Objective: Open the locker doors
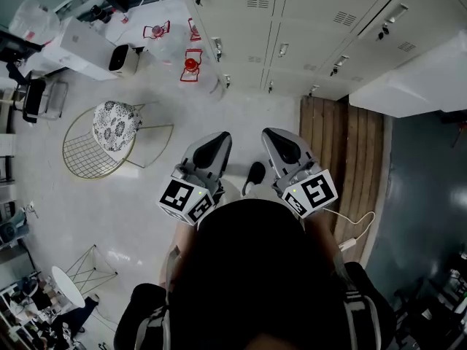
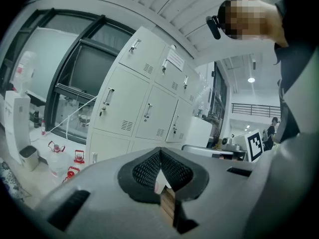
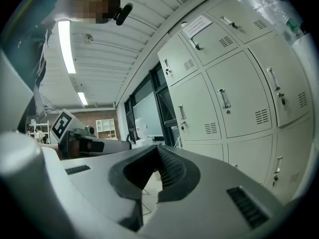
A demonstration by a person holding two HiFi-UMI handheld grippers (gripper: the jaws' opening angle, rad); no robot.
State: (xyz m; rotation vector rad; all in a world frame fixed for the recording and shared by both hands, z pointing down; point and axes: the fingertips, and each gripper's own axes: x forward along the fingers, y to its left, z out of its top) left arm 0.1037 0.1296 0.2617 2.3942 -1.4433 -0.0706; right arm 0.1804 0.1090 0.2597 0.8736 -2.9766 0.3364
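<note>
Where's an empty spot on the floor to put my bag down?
Bare floor lies between the chair and the lockers, and between the chair and the small table. The wooden strip is mostly bare too. It's crowded around the bottles, upper left.

lockers (image 1: pixel 314 42) ahead, wire chair (image 1: pixel 109 141) front-L, water jugs (image 1: pixel 191 65) betw chair & lockers, wood strip (image 1: pixel 343 152) front-R

A pale glossy floor (image 1: pixel 241 119) carries a gold wire chair (image 1: pixel 109 141); wooden planks (image 1: pixel 350 152) lie at its right edge, and long ceiling lamps (image 3: pixel 65 44) are lit.
</note>
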